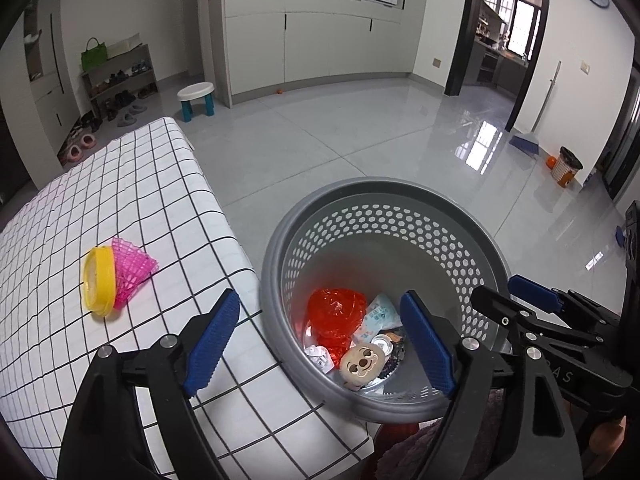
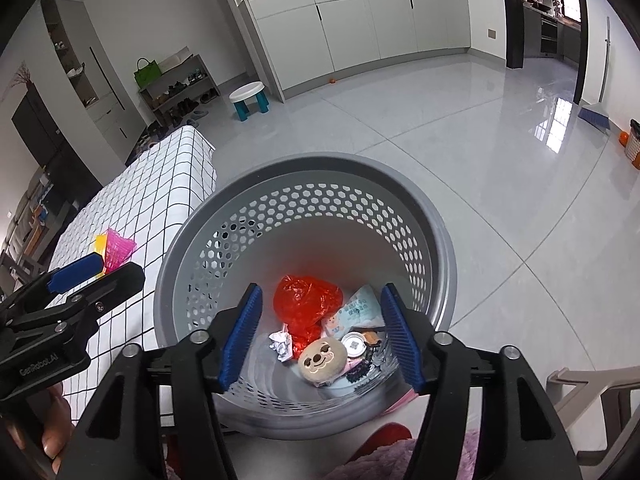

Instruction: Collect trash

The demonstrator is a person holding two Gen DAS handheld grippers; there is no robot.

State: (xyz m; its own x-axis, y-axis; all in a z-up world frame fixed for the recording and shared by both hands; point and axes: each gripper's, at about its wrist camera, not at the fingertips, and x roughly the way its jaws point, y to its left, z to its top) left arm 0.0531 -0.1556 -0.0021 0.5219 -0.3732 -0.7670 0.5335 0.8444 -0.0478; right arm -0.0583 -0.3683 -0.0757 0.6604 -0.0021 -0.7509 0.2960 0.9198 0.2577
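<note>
Jaws of the left gripper (image 1: 320,340) spread wide, nothing between the blue pads, nothing touched. Tilted steeply down from the bottom of the left view, left pad over the checked cloth (image 1: 120,208), right pad over the bin (image 1: 276,280) mouth. Jaws of the right gripper (image 2: 320,336) also apart, less widely, empty, pads clear of everything. Angled down from the bottom of the right view, both pads framing the bin's inside. Right gripper visible again at the right edge of the left view; left gripper at the left edge of the right view, with fingers (image 2: 52,444) of a hand under it in the lower left corner.

Inside the grey perforated bin, at frame centre: red bag (image 1: 336,316), crumpled paper (image 2: 282,344), round plush face (image 1: 362,364), pale wrapper (image 1: 378,316), small can (image 2: 354,344), dark bits beside it. All lying on the bottom, close together.

On the cloth, left of the bin in both views: yellow lid (image 1: 98,280) touching pink net (image 1: 132,270), well apart from either gripper.

Farther out, upper part of the frames: grey floor, stool (image 1: 196,100), cabinets, shoe rack at upper left, broom (image 1: 528,140) at right.
</note>
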